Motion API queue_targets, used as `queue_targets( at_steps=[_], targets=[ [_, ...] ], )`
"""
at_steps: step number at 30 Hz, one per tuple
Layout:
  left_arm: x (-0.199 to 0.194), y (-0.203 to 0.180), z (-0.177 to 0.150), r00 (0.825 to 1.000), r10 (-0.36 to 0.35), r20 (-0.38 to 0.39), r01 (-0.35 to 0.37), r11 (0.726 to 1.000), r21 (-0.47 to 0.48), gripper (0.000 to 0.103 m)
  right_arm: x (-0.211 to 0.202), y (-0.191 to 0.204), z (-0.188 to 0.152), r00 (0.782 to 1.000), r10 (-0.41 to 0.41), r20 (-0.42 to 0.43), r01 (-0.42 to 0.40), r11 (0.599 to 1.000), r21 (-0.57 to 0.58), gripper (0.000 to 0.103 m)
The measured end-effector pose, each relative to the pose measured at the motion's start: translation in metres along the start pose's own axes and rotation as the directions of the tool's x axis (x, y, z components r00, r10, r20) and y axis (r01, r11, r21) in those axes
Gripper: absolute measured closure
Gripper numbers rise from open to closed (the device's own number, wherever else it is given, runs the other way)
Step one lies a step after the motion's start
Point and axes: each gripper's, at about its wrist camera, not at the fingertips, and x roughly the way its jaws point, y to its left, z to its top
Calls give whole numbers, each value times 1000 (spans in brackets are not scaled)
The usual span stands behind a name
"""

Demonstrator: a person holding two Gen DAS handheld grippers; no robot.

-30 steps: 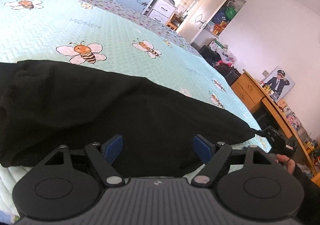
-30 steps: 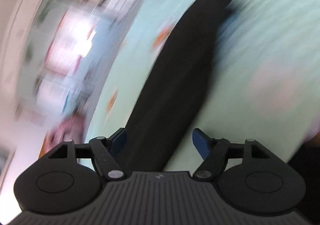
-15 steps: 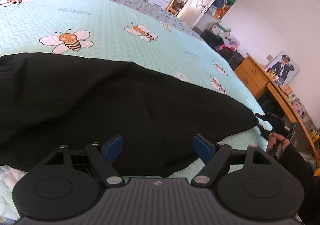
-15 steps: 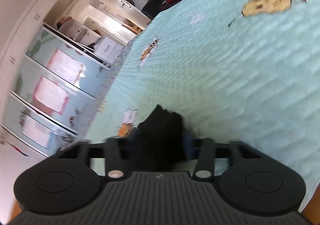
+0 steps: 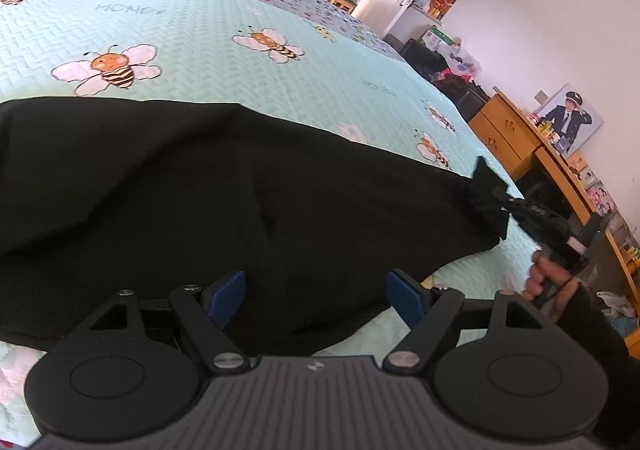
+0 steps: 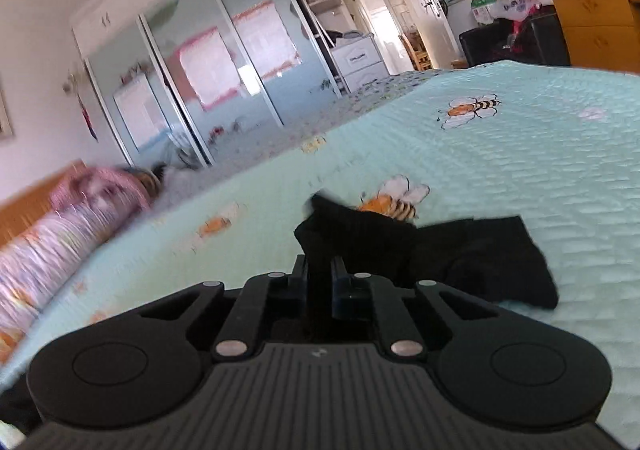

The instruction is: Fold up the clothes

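Two claws, one garment. Right gripper (image 6: 320, 270): jaws closing, nearly together, pads pinching a bunched end of the black garment (image 5: 240, 202); in the right wrist view the cloth (image 6: 360, 238) sticks up between the fingers and spills forward and to the right of the claw onto the bee-print bedspread (image 6: 520, 154). In the left wrist view the same gripper (image 5: 500, 196) shows far right, held by a hand (image 5: 548, 278), with the garment's tip lifted at its nose.

Left gripper (image 5: 316, 292): jaws wide apart, nothing between the blue pads (image 5: 228, 290), nothing held. Hovers over the near hem; cloth lies directly ahead of and under the fingers, whether touching cannot be told.

Key relation: garment's long axis runs crosswise to the left claw, from far left of it to the right claw's pinch at far right. It lies flat on the bedspread (image 5: 200, 30), a few soft creases mid-body. Right hand owns the right end; left claw is nearer the middle and left stretch of the near edge.

Judgement: early in the fold. Likely next, left claw drops onto the edge just ahead and closes. Risk: single-point pinch on the right may drag the whole cloth or bunch it.
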Motion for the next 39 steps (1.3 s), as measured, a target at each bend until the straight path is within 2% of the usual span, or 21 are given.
queue_targets(
  at_steps=[2, 5, 7, 10, 11, 13, 15, 16, 17, 19, 22, 28, 31, 33, 34, 35, 39],
  targets=[
    [-2, -3, -1, 1000, -6, -1, 6, 1000, 9, 22, -2, -18, -2, 999, -38, 39, 32, 991, 127, 92],
    [-2, -5, -3, 1000, -2, -4, 2, 1000, 5, 22, -13, -58, -2, 993, -79, 94, 38, 928, 371, 91],
    [1, -5, -4, 1000, -2, -7, 2, 1000, 0, 22, -18, -79, -8, 992, -85, 91, 28, 865, 501, 87],
    [4, -10, -4, 1000, -7, -12, 7, 1000, 4, 22, -22, -97, -19, 993, -91, 77, 22, 774, 632, 77],
    [5, -12, -3, 1000, -10, -15, 10, 1000, 9, 22, -21, -101, -23, 993, -86, 77, 11, 735, 678, 69],
    [5, -15, -3, 1000, -12, -20, 12, 1000, 19, 22, -24, -104, -31, 993, -89, 83, -5, 649, 761, 64],
    [3, -16, -3, 1000, -12, -20, 13, 1000, 22, 22, -28, -106, -37, 992, -94, 88, -22, 554, 832, 51],
    [3, -15, -3, 1000, -12, -19, 13, 1000, 20, 22, -30, -103, -39, 990, -104, 98, -27, 533, 846, 41],
    [3, -15, -4, 1000, -12, -19, 12, 1000, 18, 22, -32, -101, -39, 987, -121, 107, -27, 530, 847, 33],
    [3, -15, -4, 1000, -11, -20, 12, 1000, 19, 22, -37, -96, -39, 980, -157, 126, -24, 533, 846, 27],
    [3, -16, -4, 1000, -13, -23, 13, 1000, 21, 22, -27, -99, -34, 981, -152, 123, -23, 534, 845, 22],
    [2, -19, -4, 999, -15, -29, 16, 1000, 27, 22, -3, -110, -19, 976, -153, 155, -38, 582, 812, 22],
    [1, -19, -5, 1000, -10, -29, 10, 1000, 23, 22, 12, -114, -5, 978, -177, 112, 13, 587, 810, 22],
    [2, -19, -5, 999, -8, -32, 8, 1000, 23, 22, 20, -117, 7, 986, -147, 81, 27, 614, 789, 49],
    [2, -19, -5, 999, -7, -33, 8, 1000, 23, 22, 25, -120, 13, 990, -129, 64, 32, 631, 775, 82],
    [2, -19, -5, 999, -7, -35, 8, 1000, 24, 22, 29, -123, 19, 993, -111, 47, 36, 647, 762, 97],
    [4, -19, -4, 999, -4, -42, 5, 1000, 27, 22, 29, -133, 49, 990, -125, 68, 46, 733, 679, 99]
  ],
)
